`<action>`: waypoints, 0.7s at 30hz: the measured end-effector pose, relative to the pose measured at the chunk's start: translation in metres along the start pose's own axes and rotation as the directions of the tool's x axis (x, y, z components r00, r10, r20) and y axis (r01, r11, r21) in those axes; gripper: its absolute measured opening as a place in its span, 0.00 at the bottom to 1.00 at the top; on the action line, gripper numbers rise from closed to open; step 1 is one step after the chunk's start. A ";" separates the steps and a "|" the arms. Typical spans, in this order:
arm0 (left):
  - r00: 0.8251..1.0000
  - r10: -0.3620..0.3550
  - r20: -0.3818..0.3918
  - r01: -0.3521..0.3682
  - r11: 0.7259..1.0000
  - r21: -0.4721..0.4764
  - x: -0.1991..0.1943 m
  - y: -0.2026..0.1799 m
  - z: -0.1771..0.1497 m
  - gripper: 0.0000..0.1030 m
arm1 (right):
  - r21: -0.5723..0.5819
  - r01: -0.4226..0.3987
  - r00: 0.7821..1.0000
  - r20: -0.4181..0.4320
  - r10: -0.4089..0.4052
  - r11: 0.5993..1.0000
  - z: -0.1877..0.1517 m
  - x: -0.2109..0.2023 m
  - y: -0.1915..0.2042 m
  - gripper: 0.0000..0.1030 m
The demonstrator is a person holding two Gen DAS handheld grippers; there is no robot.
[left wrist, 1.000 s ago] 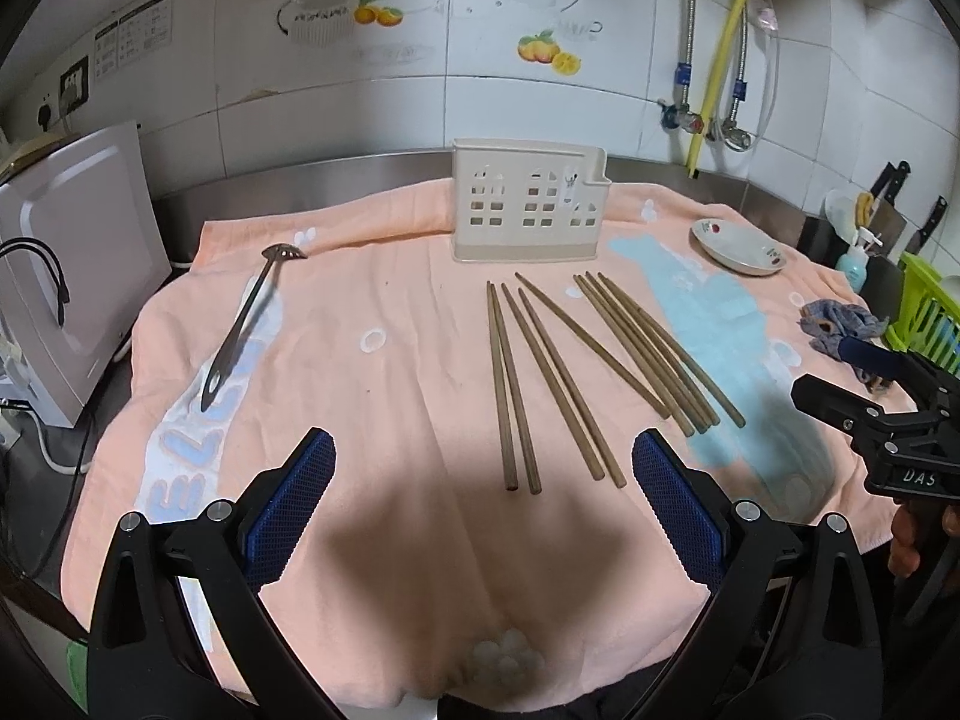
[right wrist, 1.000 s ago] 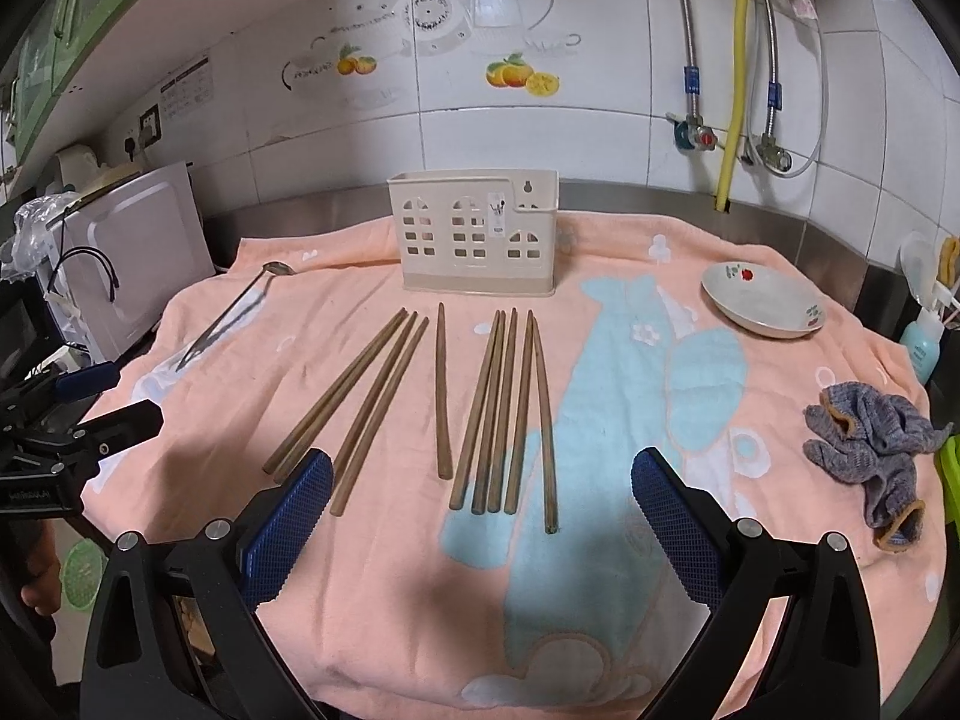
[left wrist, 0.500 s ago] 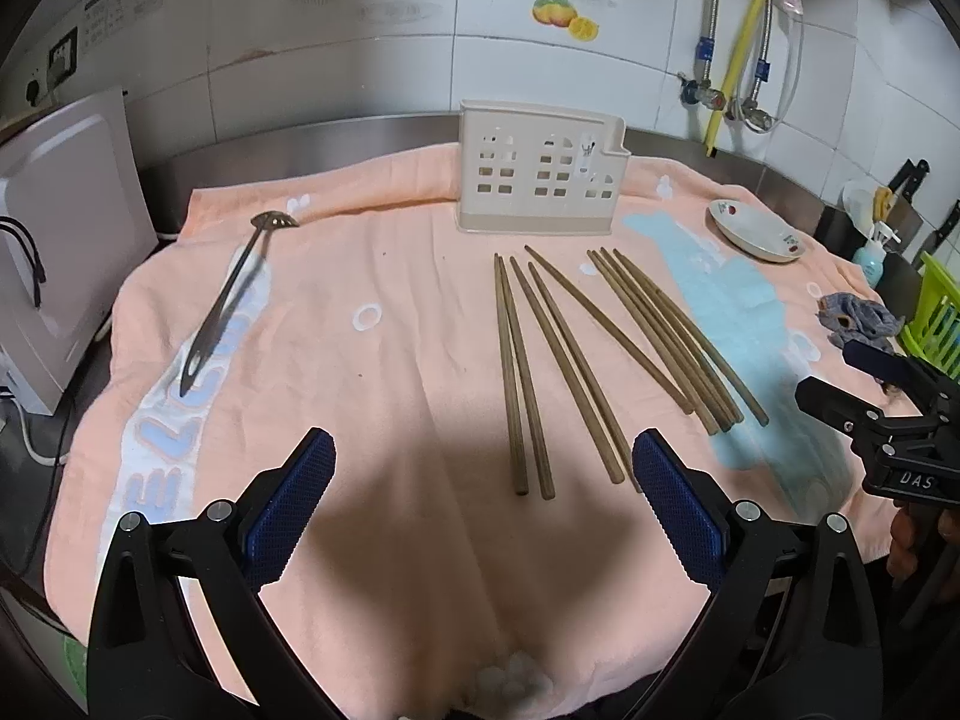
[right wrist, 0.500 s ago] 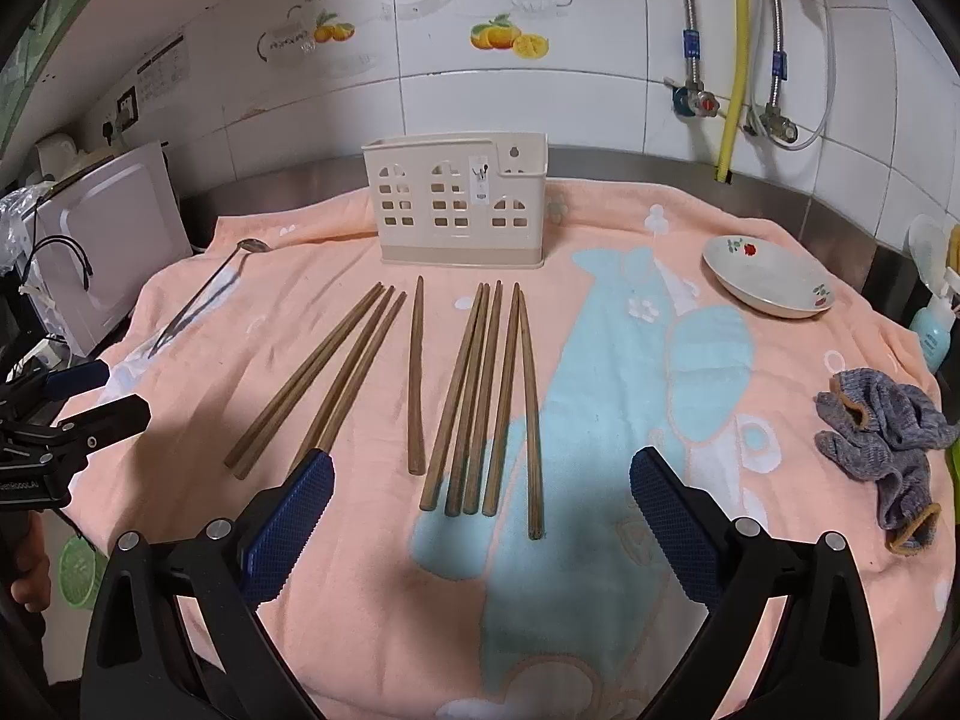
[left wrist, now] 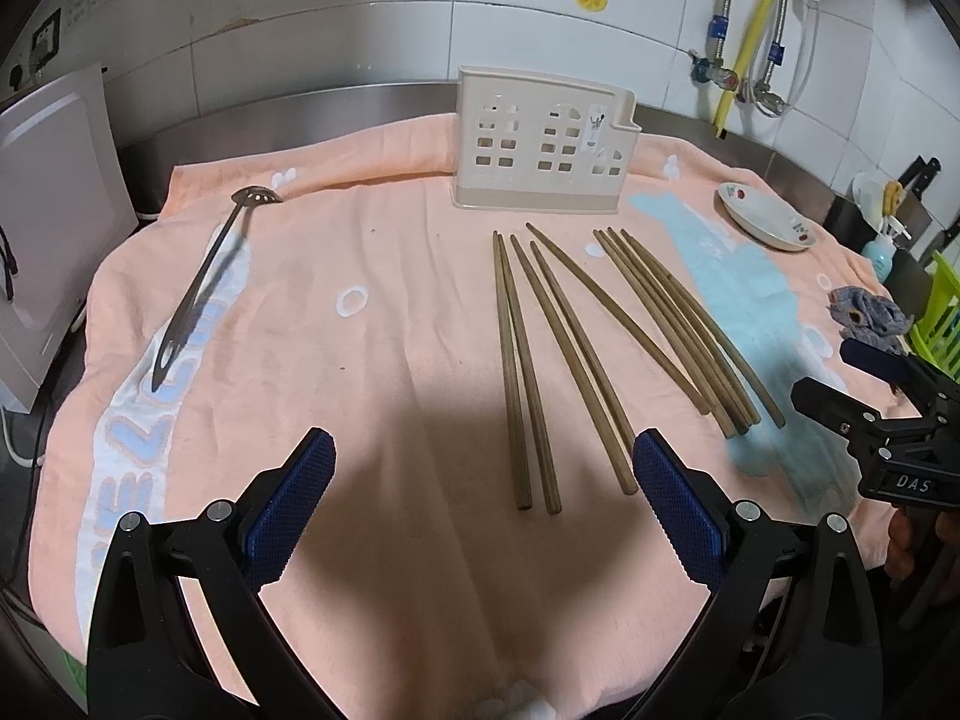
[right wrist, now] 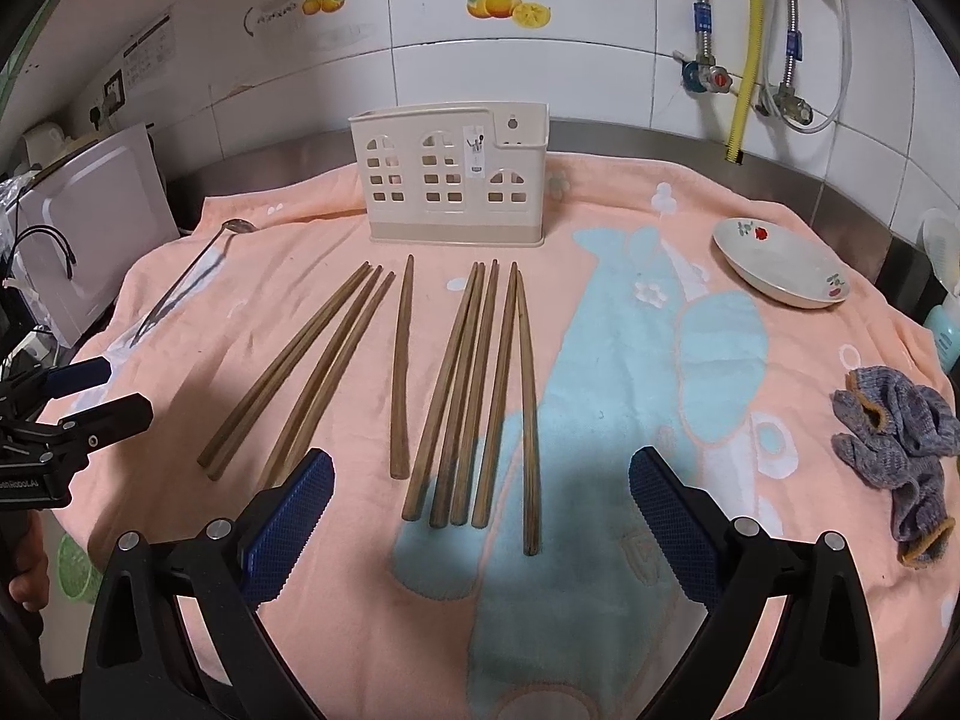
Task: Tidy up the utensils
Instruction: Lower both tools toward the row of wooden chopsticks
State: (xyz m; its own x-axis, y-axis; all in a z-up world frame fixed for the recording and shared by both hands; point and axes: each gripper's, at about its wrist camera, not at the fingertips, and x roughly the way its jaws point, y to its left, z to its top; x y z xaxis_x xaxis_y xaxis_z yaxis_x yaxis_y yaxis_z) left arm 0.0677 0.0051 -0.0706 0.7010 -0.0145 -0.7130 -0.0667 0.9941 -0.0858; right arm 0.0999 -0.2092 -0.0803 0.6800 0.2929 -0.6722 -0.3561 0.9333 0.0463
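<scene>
Several brown wooden chopsticks (left wrist: 522,372) lie loose on the peach towel (left wrist: 360,408), pointing toward a beige slotted utensil holder (left wrist: 543,141) standing upright at the back. A metal slotted spoon (left wrist: 204,282) lies at the left. My left gripper (left wrist: 483,468) hovers open over the near ends of the leftmost chopsticks, holding nothing. My right gripper (right wrist: 480,468) is open too, above the near ends of the right-hand bunch of chopsticks (right wrist: 474,390), facing the holder (right wrist: 456,180). Each view shows the other gripper at its edge: right gripper (left wrist: 822,369), left gripper (right wrist: 123,387).
A white dish (right wrist: 780,270) sits at the back right of the towel, and a grey rag (right wrist: 894,438) lies near the right edge. A white appliance (right wrist: 78,228) stands off the left side. A tiled wall with pipes (right wrist: 744,60) is behind. A person's hand (right wrist: 24,576) holds the left gripper.
Both grippers have moved forward and lower toward the chopsticks, which now look closer. Nothing on the towel has shifted and both stay open.
</scene>
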 end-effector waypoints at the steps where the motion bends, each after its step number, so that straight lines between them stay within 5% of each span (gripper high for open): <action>1: 1.000 -0.001 -0.005 0.001 1.000 -0.001 0.002 0.000 0.001 0.95 | 0.000 0.000 1.000 -0.002 0.000 1.000 0.001 0.001 0.000 0.93; 21: 0.996 -0.012 -0.083 0.011 1.000 -0.009 0.043 0.003 0.011 0.95 | 0.008 -0.013 0.998 -0.066 0.013 1.000 0.008 0.034 -0.012 0.87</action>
State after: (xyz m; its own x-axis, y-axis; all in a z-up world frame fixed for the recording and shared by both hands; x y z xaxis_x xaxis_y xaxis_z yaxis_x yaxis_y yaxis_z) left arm 0.1057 0.0086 -0.0938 0.6402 -0.0354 -0.7674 -0.0654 0.9928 -0.1004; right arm 0.1324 -0.2090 -0.0981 0.6313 0.2905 -0.7191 -0.3597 0.9311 0.0604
